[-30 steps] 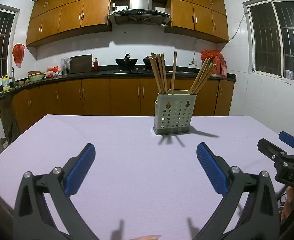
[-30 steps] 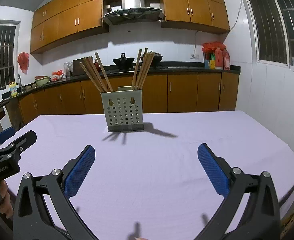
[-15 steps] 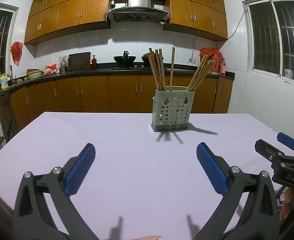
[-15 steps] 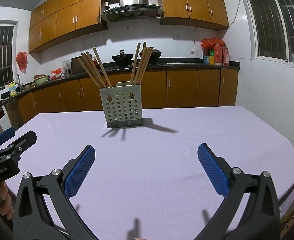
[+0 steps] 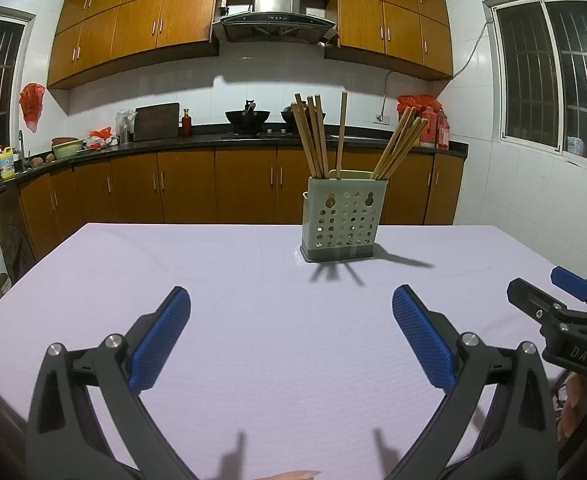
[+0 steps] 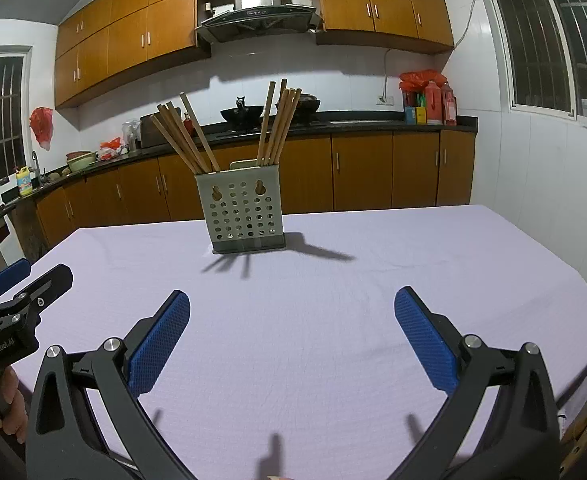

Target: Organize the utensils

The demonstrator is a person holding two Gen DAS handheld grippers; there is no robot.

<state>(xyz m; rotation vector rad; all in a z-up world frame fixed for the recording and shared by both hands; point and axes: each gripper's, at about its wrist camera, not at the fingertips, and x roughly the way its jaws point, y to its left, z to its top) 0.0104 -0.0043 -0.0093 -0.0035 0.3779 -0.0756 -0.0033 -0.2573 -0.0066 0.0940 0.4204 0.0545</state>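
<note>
Wooden chopsticks (image 5: 317, 136) in holder (image 5: 341, 220), well beyond both wide-spread grippers

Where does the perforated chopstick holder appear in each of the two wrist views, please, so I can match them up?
Left wrist view: the chopstick holder stands on the table right of centre, beyond the open left gripper.
Right wrist view: the chopstick holder stands left of centre, beyond the open right gripper.
Shared landmark: the range hood on the back wall.

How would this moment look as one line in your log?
left gripper: open, empty | right gripper: open, empty | chopsticks: in holder | table
</note>
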